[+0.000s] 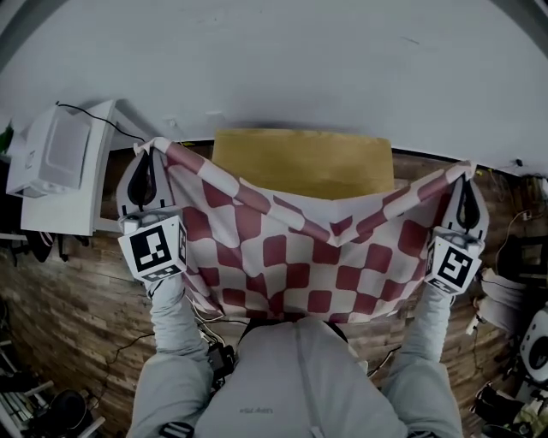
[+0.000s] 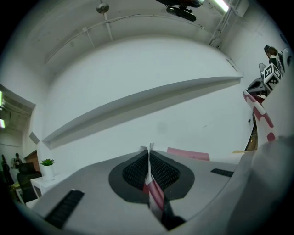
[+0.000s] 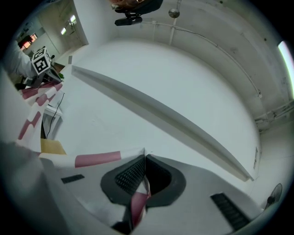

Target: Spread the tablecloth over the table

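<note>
Gripping one corner each, the left gripper (image 1: 147, 164) and right gripper (image 1: 465, 186) held the checked tablecloth (image 1: 291, 257) aloft just before the wooden table (image 1: 300, 161); carrying both across evenly would keep it square.

- The red-and-white checked fabric tablecloth (image 1: 291, 257) hangs opened out in the air, lifted by its two upper corners, its top edge sagging mid-span.
- The tan rectangular counter (image 1: 300, 161) lies just beyond it, its near edge covered.

soft, even light came from ceiling strip lamps (image 2: 222, 4); shadows were faint. every view bowed toward dark, vignetted edges. the tablecloth (image 1: 291, 257) looked sharp from above, blurred close up.
</note>
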Demonstrator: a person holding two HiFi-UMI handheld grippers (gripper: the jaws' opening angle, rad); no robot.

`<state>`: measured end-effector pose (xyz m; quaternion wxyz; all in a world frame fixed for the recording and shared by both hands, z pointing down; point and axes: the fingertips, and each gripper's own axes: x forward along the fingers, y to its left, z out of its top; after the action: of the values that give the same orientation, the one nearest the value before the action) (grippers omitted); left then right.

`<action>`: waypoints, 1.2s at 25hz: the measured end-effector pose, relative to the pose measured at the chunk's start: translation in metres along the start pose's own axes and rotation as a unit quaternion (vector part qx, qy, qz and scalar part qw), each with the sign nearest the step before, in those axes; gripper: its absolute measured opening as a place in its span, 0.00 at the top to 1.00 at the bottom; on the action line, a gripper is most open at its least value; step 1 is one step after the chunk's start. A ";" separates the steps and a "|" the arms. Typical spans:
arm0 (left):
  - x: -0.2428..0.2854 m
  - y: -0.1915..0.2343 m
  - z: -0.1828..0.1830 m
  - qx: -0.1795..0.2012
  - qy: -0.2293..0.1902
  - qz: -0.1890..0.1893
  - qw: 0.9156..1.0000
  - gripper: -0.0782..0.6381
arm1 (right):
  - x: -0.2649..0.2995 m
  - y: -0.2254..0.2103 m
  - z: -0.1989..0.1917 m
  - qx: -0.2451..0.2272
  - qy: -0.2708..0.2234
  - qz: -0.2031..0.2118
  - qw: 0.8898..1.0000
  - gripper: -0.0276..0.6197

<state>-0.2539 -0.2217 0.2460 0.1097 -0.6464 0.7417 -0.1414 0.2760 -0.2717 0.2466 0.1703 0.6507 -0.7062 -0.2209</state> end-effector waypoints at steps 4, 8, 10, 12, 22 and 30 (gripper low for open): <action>0.035 0.013 -0.006 0.010 -0.002 0.007 1.000 0.85 | 0.038 -0.002 -0.001 -0.018 -0.008 -0.003 1.000 0.92; 0.070 0.016 -0.016 0.028 0.001 0.009 1.000 0.85 | 0.077 0.001 0.002 -0.045 -0.022 -0.002 0.999 0.92; 0.087 0.018 -0.020 0.038 0.004 0.010 0.999 0.85 | 0.096 0.005 0.004 -0.054 -0.028 0.002 0.998 0.92; 0.103 0.019 -0.021 0.050 0.004 0.011 0.999 0.85 | 0.114 0.009 0.007 -0.064 -0.034 0.005 0.997 0.92; 0.186 0.052 -0.011 0.068 -0.018 0.035 0.997 0.85 | 0.201 0.007 0.000 -0.063 -0.039 -0.027 0.997 0.92; 0.227 0.030 -0.058 0.091 0.019 0.013 0.996 0.85 | 0.227 0.030 -0.041 -0.082 -0.013 -0.019 0.996 0.92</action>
<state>-0.3340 -0.4386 0.2943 0.1554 -0.6212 0.7362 -0.2190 0.2509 -0.4994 0.2860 0.2096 0.6448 -0.6756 -0.2896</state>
